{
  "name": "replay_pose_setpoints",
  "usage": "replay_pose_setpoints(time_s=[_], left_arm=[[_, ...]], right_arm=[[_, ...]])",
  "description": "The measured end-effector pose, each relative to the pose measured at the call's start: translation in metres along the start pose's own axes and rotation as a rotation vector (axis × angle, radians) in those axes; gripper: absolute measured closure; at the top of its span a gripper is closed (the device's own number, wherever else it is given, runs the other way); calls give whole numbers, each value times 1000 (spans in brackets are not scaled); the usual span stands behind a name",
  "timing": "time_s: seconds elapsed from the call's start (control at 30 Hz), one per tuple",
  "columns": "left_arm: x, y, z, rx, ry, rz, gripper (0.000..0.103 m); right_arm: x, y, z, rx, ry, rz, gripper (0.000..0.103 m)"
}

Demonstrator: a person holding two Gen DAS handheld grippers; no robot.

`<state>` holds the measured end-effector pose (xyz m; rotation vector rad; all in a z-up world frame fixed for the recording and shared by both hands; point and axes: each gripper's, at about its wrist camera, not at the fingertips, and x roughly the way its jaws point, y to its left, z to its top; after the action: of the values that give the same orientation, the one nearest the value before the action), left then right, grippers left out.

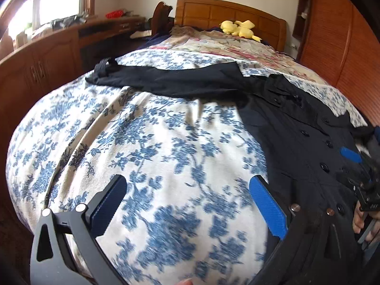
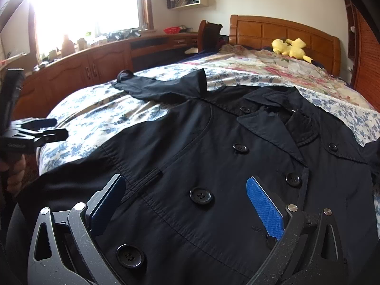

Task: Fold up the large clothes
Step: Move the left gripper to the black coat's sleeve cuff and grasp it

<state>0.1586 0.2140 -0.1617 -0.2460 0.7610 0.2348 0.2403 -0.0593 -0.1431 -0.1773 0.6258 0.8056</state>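
Note:
A black double-breasted coat (image 2: 213,154) lies face up and buttoned on the bed, collar toward the headboard. One sleeve (image 2: 161,85) stretches out to the left across the floral bedspread (image 1: 154,142). My right gripper (image 2: 187,194) hovers open just above the coat's front, with a button between its blue pads and nothing held. My left gripper (image 1: 190,190) is open over bare bedspread, left of the coat's body (image 1: 296,137) and nearer than the sleeve (image 1: 166,80). In the right wrist view the left gripper (image 2: 47,130) shows at the left edge, held by a hand.
A yellow plush toy (image 2: 289,47) rests near the wooden headboard (image 2: 285,30). A second flowered quilt (image 2: 261,64) covers the far half of the bed. Wooden cabinets (image 1: 35,71) run along the left under a window. A wooden wardrobe (image 1: 344,47) stands at the right.

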Motion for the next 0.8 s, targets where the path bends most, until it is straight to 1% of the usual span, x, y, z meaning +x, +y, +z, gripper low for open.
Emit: replay_pose_setpoints(time_s=[0.1,0.2,0.33,0.5,0.6,0.7,0.8], left_arm=[[16,20,14,-26,25,-5,0],[30,31,31,-22,41,9,0],[50,41,59,-8,40,16,0],[86,45,97,-21,30,-32,0],[108,46,117,-36,28,-49,4],[128,48,134,-48,27,-43,7],[143,53,146,-68,17,-43,13]], right_arm=[[4,0,-1,5,11,0,0],[6,1,-1,-4,10,-4,0],[10,3,-2,-15,25,-19,0],[14,1,-1,-5,45,-25,0],[16,-2,-1,10,51,-19,0],[17,-4,-2,22,58,-13,0],[19,-5,-2,28,67,-6,0]])
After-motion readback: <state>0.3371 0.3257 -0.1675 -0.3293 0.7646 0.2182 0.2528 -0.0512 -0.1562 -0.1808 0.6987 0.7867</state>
